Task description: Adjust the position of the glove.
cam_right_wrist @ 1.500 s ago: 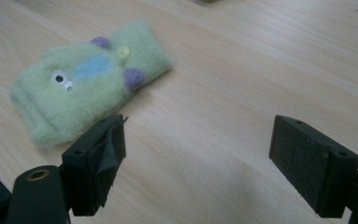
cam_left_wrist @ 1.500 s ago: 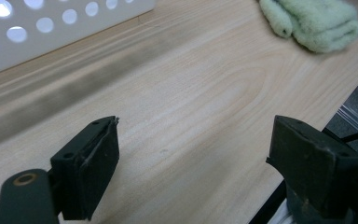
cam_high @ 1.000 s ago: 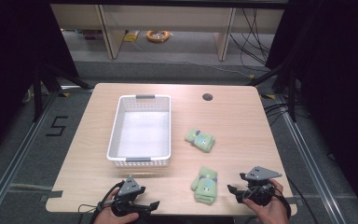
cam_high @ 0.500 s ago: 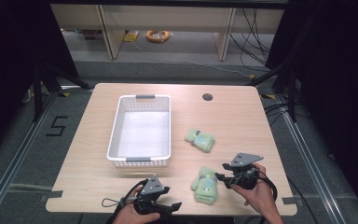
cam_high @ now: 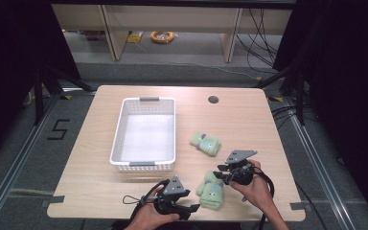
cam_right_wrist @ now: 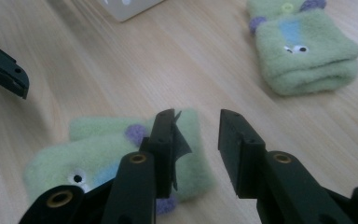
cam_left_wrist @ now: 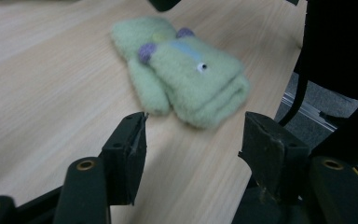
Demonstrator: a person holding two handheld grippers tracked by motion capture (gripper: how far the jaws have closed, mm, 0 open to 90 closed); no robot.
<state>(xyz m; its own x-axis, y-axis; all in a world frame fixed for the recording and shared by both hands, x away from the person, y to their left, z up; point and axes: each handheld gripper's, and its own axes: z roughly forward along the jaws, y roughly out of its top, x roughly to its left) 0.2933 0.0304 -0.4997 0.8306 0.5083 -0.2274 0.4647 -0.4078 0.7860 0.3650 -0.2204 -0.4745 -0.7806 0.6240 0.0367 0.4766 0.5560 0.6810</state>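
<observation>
1. While the white basket (cam_high: pixel 143 136) stands as the landmark on the wooden table (cam_high: pixel 249 120), there are two green mittens, two grippers and one basket to count.
2. One mitten, the near mitten (cam_high: pixel 212 190), lies toward the person from the basket's front right corner, close to the table's front edge; it also appears in the left gripper view (cam_left_wrist: pixel 186 74) and the right gripper view (cam_right_wrist: pixel 121 154).
3. The second, the far mitten (cam_high: pixel 205 143), lies just to the right of the basket, level with its front half, well apart from both grippers; the right gripper view shows it folded too (cam_right_wrist: pixel 303 51).
4. The left gripper (cam_high: pixel 191 209) is in front of the basket, beside the near mitten's left edge. Its jaws have just been closing yet stand partly apart, with bare table between them and the mitten just ahead of the tips; it holds nothing.
5. The right gripper (cam_high: pixel 220 175) sits at the near mitten's upper right end. Its jaws have just been closing and a narrow gap remains. One jaw lies over the mitten's edge, but whether it presses on the cloth I cannot tell.
</observation>
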